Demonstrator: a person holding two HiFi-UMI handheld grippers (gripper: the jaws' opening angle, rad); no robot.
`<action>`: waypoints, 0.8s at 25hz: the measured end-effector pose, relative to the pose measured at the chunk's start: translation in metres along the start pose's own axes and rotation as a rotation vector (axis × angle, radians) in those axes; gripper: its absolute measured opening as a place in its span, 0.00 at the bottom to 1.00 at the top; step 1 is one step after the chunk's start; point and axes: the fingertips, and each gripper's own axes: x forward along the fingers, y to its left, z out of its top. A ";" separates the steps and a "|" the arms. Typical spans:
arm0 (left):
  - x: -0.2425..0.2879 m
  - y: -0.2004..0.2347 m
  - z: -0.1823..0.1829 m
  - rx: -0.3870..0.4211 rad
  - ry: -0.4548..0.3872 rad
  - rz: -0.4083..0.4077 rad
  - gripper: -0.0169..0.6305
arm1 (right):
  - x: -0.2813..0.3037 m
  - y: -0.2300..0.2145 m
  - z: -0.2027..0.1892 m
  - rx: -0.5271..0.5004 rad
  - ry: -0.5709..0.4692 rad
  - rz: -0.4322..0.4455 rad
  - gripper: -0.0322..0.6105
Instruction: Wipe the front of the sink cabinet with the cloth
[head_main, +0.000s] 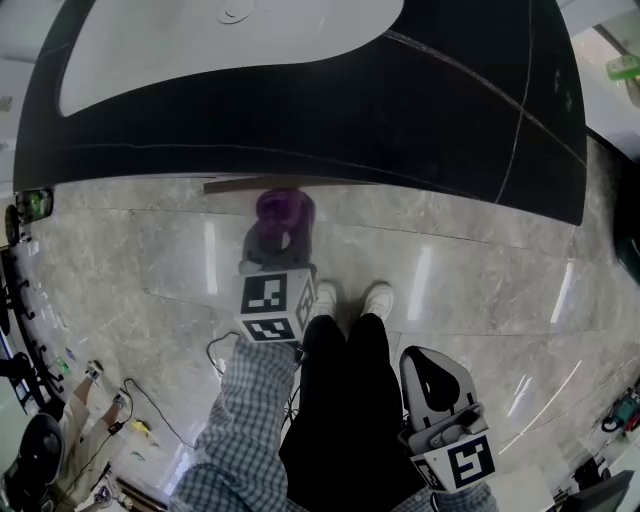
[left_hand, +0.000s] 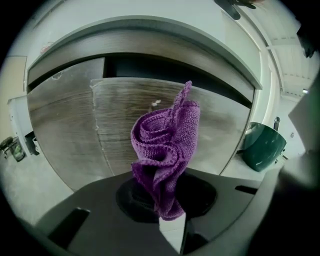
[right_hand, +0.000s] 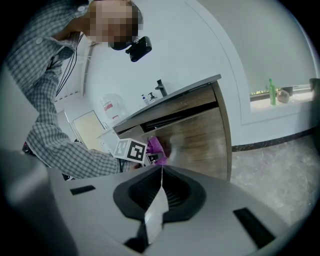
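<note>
Where the head view looks down, I count two tools and one purple cloth (head_main: 283, 208): it sits at the tip of my left tool (head_main: 278, 232), just below the dark surface (head_main: 450, 120), while my right tool (head_main: 425, 360) hangs by my leg. Only the left gripper view shows the cloth pinched tight between the jaws, near the wood-grain cabinet front (left_hand: 115, 130). Only the right gripper view shows its own jaws pressed together on nothing, plus one tap (right_hand: 161, 89).
</note>
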 end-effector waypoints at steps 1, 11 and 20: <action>0.002 -0.005 0.000 0.006 0.001 -0.005 0.14 | -0.001 -0.003 0.000 0.003 -0.002 -0.005 0.08; 0.025 -0.061 -0.003 0.045 0.018 -0.085 0.14 | -0.011 -0.026 -0.002 0.039 -0.018 -0.046 0.08; 0.041 -0.115 -0.001 0.110 0.019 -0.180 0.14 | -0.020 -0.046 -0.005 0.062 -0.024 -0.086 0.08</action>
